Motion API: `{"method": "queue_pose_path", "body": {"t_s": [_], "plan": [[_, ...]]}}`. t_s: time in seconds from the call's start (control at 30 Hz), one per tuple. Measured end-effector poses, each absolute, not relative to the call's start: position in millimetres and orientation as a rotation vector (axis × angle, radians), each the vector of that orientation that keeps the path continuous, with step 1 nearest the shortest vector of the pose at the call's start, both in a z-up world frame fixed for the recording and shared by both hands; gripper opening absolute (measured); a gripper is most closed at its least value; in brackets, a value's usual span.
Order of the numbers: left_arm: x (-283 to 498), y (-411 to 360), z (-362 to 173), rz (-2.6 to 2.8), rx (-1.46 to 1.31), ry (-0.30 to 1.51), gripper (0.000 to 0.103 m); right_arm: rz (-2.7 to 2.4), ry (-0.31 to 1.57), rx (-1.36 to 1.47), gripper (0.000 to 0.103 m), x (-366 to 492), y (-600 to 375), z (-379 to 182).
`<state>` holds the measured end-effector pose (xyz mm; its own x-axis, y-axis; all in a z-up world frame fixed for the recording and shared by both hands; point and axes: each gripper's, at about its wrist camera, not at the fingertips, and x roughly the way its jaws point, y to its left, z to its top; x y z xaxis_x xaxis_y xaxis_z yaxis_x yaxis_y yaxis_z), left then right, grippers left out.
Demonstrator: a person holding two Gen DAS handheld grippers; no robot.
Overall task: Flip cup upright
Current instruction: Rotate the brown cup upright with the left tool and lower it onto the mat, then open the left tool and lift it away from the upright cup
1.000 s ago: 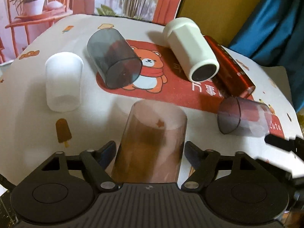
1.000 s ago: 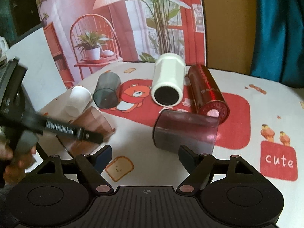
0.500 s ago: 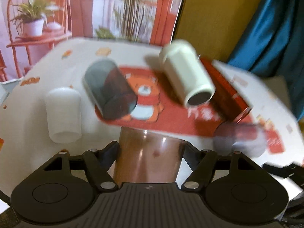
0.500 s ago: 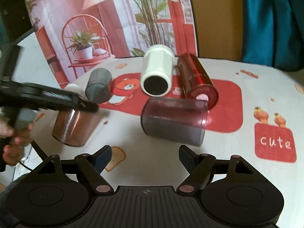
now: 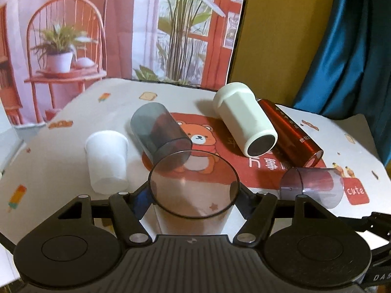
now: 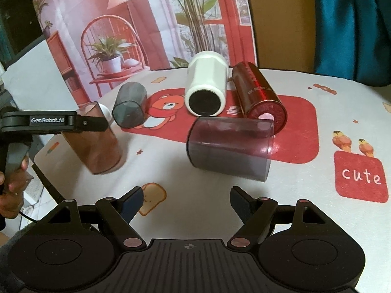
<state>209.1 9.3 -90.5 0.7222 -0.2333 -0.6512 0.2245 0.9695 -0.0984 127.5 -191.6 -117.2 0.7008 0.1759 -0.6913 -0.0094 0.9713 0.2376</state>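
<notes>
One second earlier the brown cup had lain on its side ahead of my left gripper; now I held it clamped, tilted nearly upright, rim towards me. My right gripper stood apart, empty.

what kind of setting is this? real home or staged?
Likely a staged tabletop, not a real room: the printed backdrop of a chair and plants is a flat sheet behind the table, whose cartoon-bear cloth holds several tumblers. The left gripper holds the brown cup.
</notes>
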Motion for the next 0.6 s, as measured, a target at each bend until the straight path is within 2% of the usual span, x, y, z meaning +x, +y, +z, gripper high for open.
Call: {"method": "queue_pose_path", "body": {"t_s": [0.2,0.37,0.5,0.53,0.6], "plan": [[204,10,-94,-0.245,-0.002,0.727,0.072,0.104,0.793,0.219,0.077,127,-189,-118],[199,8,-103,-0.259,0.016,0.761,0.073,0.096,0.786,0.215,0.084,126,-189,-115],[196,16,-99,-0.271,-0.036,0.787,0.094,0.093,0.779,0.203,0.090,123,-186,-108],[194,18,-97,-0.262,-0.043,0.783,0.098,0.089,0.775,0.196,0.098,122,-185,-106],[189,21,-93,-0.227,-0.034,0.788,0.099,0.082,0.764,0.184,0.101,119,-183,-101]]}}
